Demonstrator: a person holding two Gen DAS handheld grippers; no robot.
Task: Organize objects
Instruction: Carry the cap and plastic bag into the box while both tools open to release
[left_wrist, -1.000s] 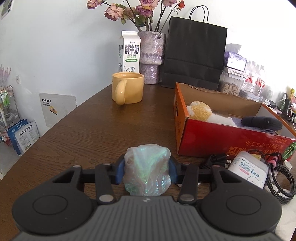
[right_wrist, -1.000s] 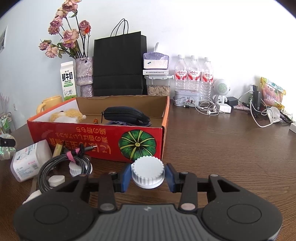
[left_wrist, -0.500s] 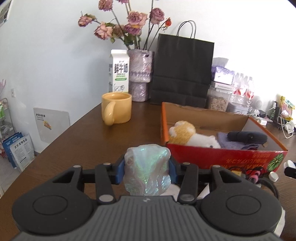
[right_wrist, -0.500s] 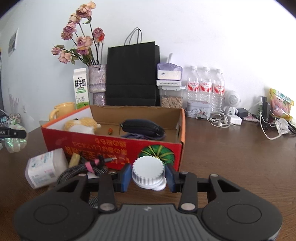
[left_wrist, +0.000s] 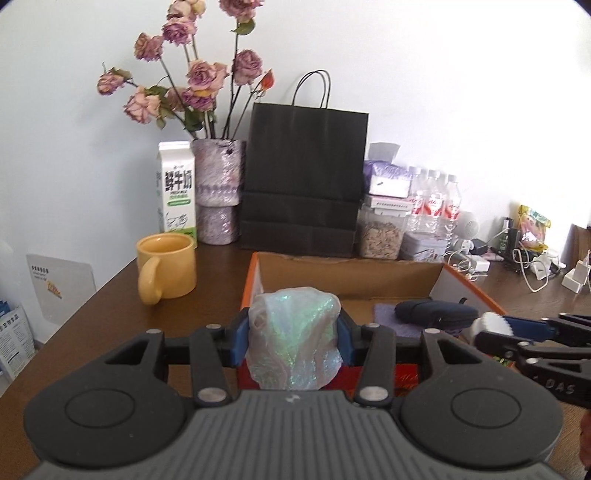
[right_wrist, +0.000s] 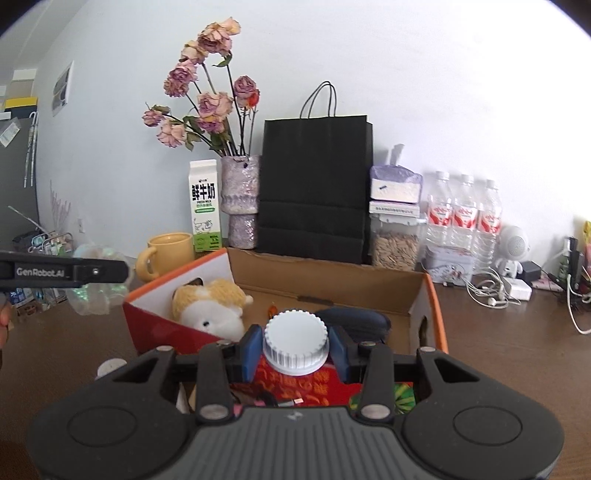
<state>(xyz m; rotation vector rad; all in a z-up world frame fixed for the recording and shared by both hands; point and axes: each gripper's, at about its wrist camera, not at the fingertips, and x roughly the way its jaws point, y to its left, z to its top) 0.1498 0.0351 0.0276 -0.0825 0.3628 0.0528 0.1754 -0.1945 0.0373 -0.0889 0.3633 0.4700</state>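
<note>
My left gripper (left_wrist: 293, 338) is shut on an iridescent crumpled bag (left_wrist: 293, 332), held up at the near left wall of the red cardboard box (left_wrist: 463, 275). My right gripper (right_wrist: 295, 349) is shut on a white ribbed cap (right_wrist: 295, 339), raised over the box's (right_wrist: 430, 295) front wall. Inside the box lie a plush toy (right_wrist: 210, 304) at the left and a dark pouch (left_wrist: 436, 312) on purple cloth. In the left wrist view the right gripper (left_wrist: 491, 328) enters from the right with the cap (left_wrist: 489, 325). At the left of the right wrist view, the left gripper's finger (right_wrist: 62, 273) crosses the bag (right_wrist: 92, 291).
A yellow mug (left_wrist: 166, 266), milk carton (left_wrist: 176, 188), flower vase (left_wrist: 218, 195) and black paper bag (left_wrist: 304, 177) stand behind the box. Water bottles (right_wrist: 463, 214), a seed jar (right_wrist: 393, 245), chargers and white cables (right_wrist: 491, 291) crowd the back right. Small items lie before the box.
Both grippers have risen and moved toward the box with their objects still held. The box now lies directly below and ahead, and each gripper shows in the other's view.
</note>
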